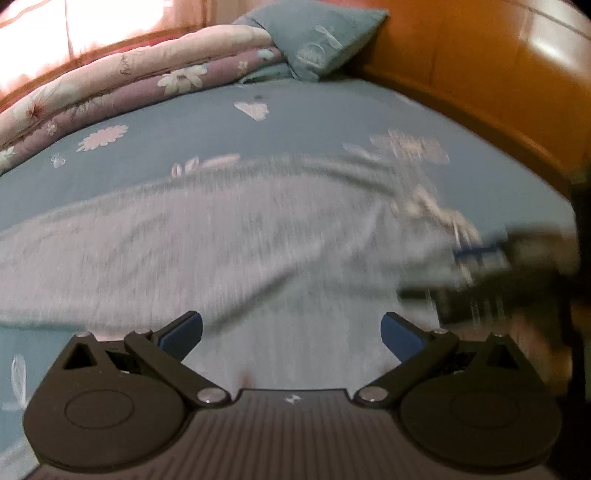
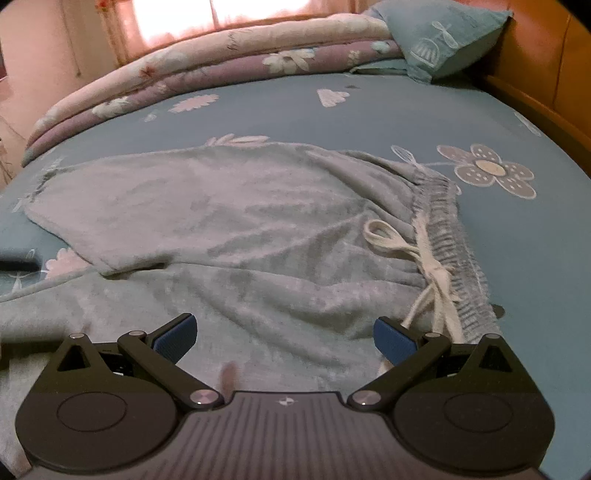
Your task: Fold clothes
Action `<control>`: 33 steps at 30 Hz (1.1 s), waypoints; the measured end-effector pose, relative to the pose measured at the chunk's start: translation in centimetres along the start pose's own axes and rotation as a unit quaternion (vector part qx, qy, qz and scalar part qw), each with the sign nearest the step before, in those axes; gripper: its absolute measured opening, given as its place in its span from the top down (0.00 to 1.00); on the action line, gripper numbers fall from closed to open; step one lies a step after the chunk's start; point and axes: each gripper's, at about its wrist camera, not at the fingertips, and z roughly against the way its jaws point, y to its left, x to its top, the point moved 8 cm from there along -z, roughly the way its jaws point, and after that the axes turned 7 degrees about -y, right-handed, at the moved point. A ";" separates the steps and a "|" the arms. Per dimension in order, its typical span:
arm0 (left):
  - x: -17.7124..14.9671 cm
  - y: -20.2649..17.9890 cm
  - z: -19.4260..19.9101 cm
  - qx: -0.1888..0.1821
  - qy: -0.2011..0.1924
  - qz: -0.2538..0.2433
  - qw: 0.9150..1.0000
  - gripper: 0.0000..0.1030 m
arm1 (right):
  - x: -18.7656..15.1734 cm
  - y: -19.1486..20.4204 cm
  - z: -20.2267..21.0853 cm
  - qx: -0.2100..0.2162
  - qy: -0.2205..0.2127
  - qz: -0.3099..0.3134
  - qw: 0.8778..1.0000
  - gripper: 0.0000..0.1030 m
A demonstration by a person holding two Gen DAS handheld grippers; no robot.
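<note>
Grey fleece trousers (image 2: 236,229) lie spread on a blue flowered bedsheet (image 2: 517,266), the ribbed waistband (image 2: 443,229) to the right with a white drawstring (image 2: 424,266) knotted on it. One leg points left; the other runs under my right gripper (image 2: 284,338), which stands open just above the cloth near the waist. The left wrist view is blurred; the trousers (image 1: 221,240) fill its middle. My left gripper (image 1: 291,332) is open over the cloth with nothing between its blue pads. A dark blurred shape (image 1: 498,273) at the right edge may be the other gripper.
A folded flowered quilt (image 2: 207,70) and a blue pillow (image 2: 443,37) lie at the far end of the bed. A wooden bed frame (image 1: 480,74) runs along the right side. A bright curtained window (image 2: 221,18) is behind the quilt.
</note>
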 end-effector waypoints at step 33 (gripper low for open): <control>2.3 -2.0 -10.8 -0.129 0.050 0.213 0.967 0.01 | -1.4 -1.1 -1.4 -0.038 0.042 0.023 0.998 0.00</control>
